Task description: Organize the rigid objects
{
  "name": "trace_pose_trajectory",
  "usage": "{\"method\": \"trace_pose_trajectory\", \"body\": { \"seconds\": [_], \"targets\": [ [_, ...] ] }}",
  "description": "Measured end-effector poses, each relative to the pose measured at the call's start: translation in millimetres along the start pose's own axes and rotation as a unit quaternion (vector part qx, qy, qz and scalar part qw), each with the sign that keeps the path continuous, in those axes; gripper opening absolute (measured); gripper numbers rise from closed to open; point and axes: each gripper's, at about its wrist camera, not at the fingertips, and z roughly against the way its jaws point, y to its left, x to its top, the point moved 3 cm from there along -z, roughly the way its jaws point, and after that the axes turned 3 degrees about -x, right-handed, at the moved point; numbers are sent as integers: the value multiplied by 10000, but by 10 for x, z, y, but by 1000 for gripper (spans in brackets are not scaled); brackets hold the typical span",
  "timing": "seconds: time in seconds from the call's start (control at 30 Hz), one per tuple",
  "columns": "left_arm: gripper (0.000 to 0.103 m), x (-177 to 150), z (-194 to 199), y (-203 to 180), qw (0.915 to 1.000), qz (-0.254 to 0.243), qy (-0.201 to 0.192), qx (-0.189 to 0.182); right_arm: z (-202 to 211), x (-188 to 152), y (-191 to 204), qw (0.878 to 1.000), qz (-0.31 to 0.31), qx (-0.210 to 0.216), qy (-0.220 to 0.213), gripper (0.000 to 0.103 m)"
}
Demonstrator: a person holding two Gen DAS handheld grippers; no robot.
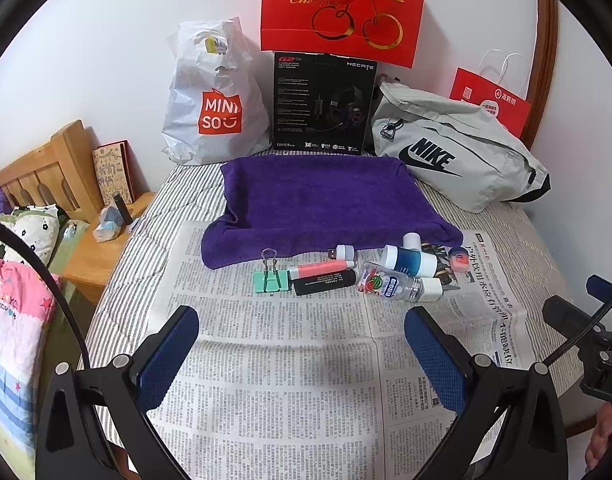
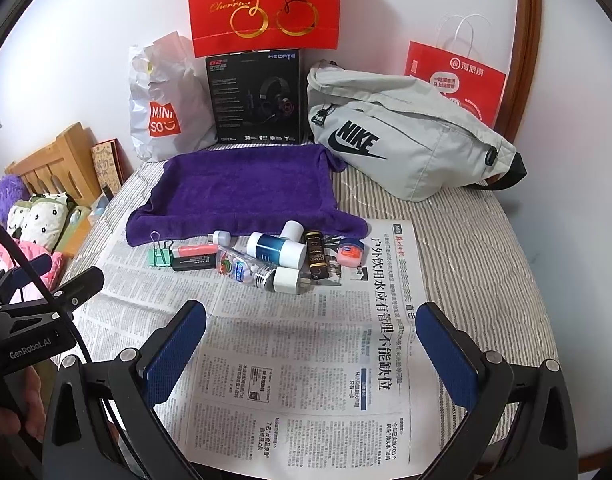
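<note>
A row of small items lies on a newspaper (image 1: 290, 360) (image 2: 306, 380) just in front of a purple towel (image 1: 326, 204) (image 2: 246, 192). From left: a green binder clip (image 1: 271, 278) (image 2: 160, 255), a pink tube (image 1: 320, 269) (image 2: 196, 250), a black stick (image 1: 324, 282) (image 2: 194, 263), a USB stick (image 1: 344, 253) (image 2: 220, 237), a clear bottle (image 1: 390, 283) (image 2: 250, 270), a blue-and-white bottle (image 1: 408, 260) (image 2: 276, 249), a dark tube (image 2: 317, 255) and a small pink tin (image 1: 460, 259) (image 2: 351, 254). My left gripper (image 1: 302, 354) and right gripper (image 2: 312, 348) hover open over the paper, short of the items, holding nothing.
At the back stand a white MINISO bag (image 1: 214, 100), a black headset box (image 1: 324, 102), red gift bags (image 1: 342, 8) (image 2: 456, 80) and a grey Nike bag (image 1: 454, 148). A wooden bedside shelf (image 1: 102, 248) and bedding lie left. The striped mattress (image 2: 486, 248) drops off to the right.
</note>
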Motion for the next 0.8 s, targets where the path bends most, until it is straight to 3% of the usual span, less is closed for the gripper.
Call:
{"method": "trace_pose_trajectory", "body": {
  "seconds": [0.8],
  "targets": [
    [103,-69,2,39,10000,2,20,-29,-23,-17,-5,10000,-44,-57,49,103]
  ]
}}
